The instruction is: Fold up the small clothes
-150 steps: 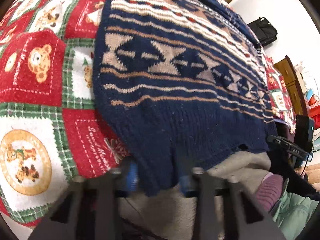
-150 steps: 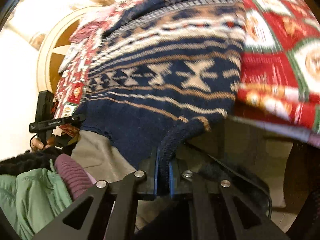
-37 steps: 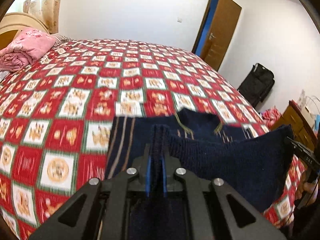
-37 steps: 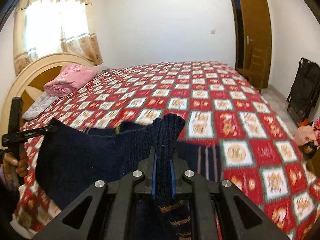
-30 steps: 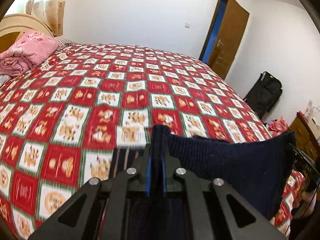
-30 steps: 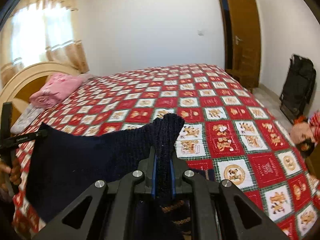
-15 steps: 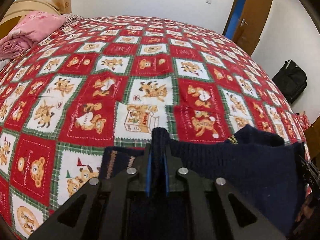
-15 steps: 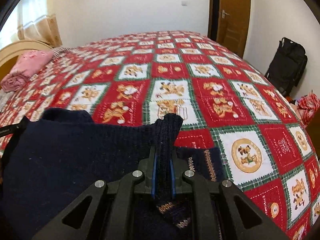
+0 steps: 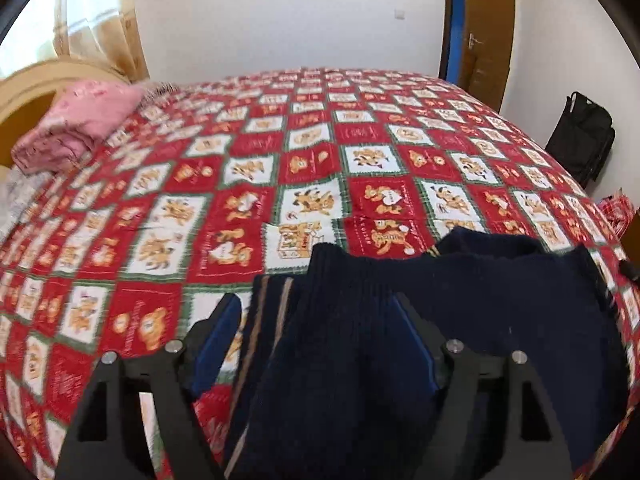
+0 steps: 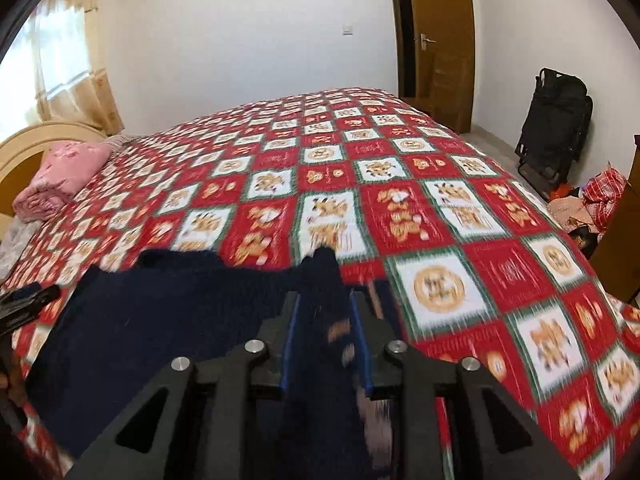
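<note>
Sweater lies folded at lower frame; left gripper and right gripper jaws apart, released; next likely the sleeves

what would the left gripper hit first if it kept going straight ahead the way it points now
Most likely the navy sweater, whose folded edge lies between the open fingers of the left gripper. Past it is the red patchwork bedspread; depth is hard to judge.
</note>
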The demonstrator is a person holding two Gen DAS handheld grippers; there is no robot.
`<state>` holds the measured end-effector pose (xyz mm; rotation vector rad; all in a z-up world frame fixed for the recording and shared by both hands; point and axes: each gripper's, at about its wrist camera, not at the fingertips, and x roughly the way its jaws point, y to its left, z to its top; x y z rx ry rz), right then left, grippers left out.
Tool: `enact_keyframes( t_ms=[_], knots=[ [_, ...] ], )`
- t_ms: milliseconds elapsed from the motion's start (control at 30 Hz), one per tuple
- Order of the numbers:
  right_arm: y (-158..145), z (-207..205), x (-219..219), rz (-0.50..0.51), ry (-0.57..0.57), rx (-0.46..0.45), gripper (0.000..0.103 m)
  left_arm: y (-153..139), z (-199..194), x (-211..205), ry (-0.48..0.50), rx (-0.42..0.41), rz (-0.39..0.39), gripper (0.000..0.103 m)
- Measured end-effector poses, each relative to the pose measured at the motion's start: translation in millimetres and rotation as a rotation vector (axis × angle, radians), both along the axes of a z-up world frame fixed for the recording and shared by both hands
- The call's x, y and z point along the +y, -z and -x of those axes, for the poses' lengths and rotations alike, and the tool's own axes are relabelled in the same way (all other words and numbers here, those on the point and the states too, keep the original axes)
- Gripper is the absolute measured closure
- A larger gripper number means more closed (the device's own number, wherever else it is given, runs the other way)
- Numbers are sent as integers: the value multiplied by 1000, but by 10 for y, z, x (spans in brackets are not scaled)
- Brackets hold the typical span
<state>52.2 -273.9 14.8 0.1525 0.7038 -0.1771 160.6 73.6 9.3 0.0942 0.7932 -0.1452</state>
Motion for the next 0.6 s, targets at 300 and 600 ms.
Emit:
enact_keyframes(
  t_ms=[300, 600],
  knots=[
    [404, 873, 456, 80, -44, 25, 77, 138, 513, -72, -27, 36, -49, 25],
    [718, 1022, 290, 7, -9, 95, 77, 468, 757, -126, -50, 109, -79, 25]
  ],
)
